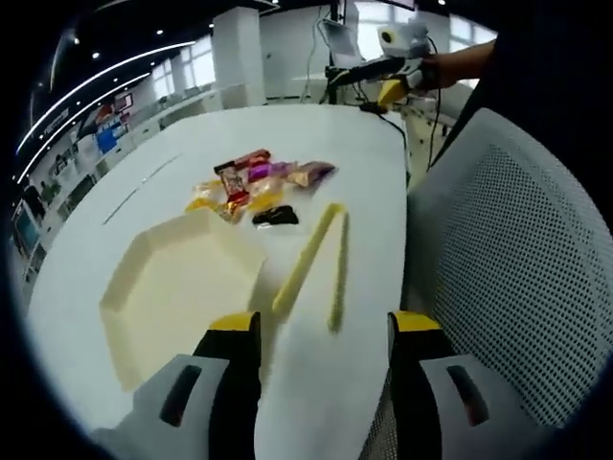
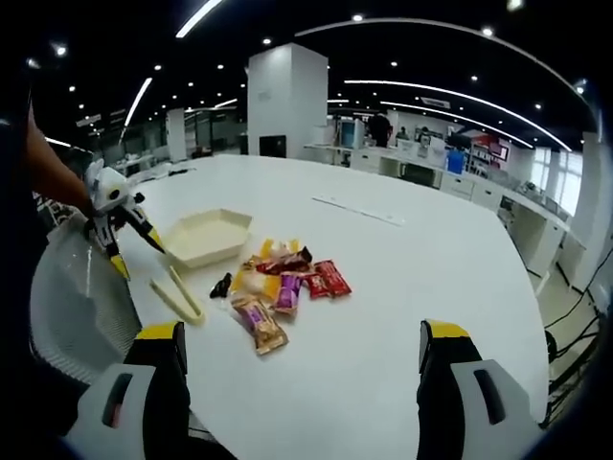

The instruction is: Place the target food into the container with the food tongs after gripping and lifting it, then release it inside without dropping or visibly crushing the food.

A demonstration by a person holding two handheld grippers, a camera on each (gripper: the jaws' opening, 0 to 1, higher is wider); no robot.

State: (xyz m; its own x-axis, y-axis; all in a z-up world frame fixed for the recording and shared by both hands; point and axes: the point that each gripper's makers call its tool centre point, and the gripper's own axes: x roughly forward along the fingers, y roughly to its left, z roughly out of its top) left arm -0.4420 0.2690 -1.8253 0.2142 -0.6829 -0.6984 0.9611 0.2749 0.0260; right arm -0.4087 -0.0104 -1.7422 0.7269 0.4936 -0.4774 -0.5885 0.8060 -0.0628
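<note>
Tongs [image 1: 311,261] lie untouched on the table [image 1: 134,220] between the cream container [image 1: 177,287] and a pile of wrapped snacks [image 1: 257,187]. Left gripper [image 1: 324,331], jaws wide and empty, should straddle both arms near the hinge; right gripper [image 2: 302,347] hangs wide, empty.
</note>
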